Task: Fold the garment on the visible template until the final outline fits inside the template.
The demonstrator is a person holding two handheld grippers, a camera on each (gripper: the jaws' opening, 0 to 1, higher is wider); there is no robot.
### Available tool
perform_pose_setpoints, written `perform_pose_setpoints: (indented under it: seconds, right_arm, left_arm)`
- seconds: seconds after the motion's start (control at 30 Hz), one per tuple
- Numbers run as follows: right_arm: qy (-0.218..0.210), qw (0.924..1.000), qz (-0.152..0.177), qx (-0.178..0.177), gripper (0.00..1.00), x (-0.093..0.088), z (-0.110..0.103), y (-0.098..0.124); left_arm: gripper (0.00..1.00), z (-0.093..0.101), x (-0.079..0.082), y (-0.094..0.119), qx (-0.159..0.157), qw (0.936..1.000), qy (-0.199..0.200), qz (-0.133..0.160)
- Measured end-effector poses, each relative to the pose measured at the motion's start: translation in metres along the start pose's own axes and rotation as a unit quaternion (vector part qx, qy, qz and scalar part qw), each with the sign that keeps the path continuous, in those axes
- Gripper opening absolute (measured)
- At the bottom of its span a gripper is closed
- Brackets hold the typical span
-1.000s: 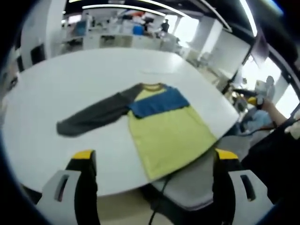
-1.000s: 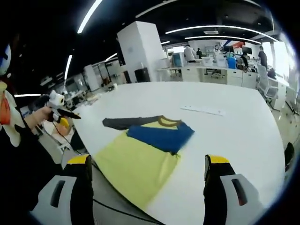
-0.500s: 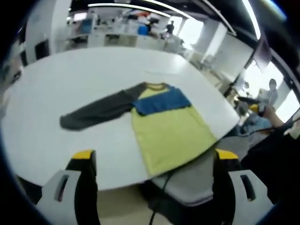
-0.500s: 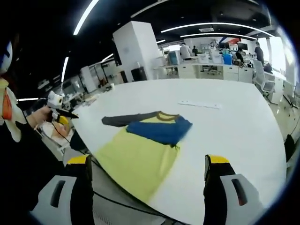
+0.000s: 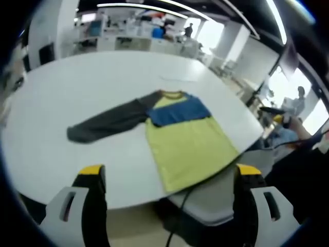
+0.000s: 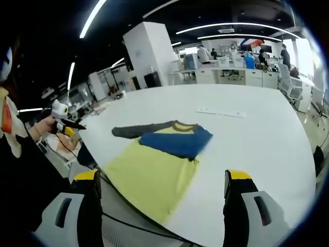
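A long-sleeved shirt (image 5: 187, 141) lies flat on the white round table (image 5: 77, 87). It has a yellow body, a blue chest panel (image 5: 180, 110) and a dark grey sleeve (image 5: 110, 121) stretched out to the left. Its hem reaches the near table edge. In the right gripper view the same shirt (image 6: 151, 167) lies with the blue panel (image 6: 177, 141) folded over. My left gripper (image 5: 170, 172) hangs open, short of the table edge. My right gripper (image 6: 162, 177) is open too, just above the hem. Neither touches the cloth.
A thin pale strip (image 6: 221, 112) lies on the table beyond the collar. A grey chair seat (image 5: 216, 198) with a black cable sits under the near edge. A hand holds a small tool (image 6: 61, 119) at the side. Desks and people fill the office behind.
Both views have shifted a little with the hands. The shirt lies as before and both grippers stay open.
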State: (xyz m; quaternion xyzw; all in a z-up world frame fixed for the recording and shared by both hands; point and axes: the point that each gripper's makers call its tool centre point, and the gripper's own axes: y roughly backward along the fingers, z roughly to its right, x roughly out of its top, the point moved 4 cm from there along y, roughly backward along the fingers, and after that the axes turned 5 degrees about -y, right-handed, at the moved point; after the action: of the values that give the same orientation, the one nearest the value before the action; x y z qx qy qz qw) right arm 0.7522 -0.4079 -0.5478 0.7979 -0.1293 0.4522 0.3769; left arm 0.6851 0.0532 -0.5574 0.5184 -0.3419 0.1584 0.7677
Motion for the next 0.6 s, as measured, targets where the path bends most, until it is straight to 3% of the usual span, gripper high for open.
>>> perform_pose_setpoints:
  seconds: [0.27,0.6]
  right_arm:
    - [-0.001,1.0,-0.006,0.0,1.0,0.0,-0.001,-0.004]
    - [-0.015,0.9999,-0.001,0.0,1.0,0.002,-0.004,-0.012]
  left_arm:
    - [0.99,-0.004,0.0,-0.002,0.0,1.0,0.001,-0.002]
    - [0.99,-0.03,0.0,-0.009,0.004,0.9999,0.016,0.004]
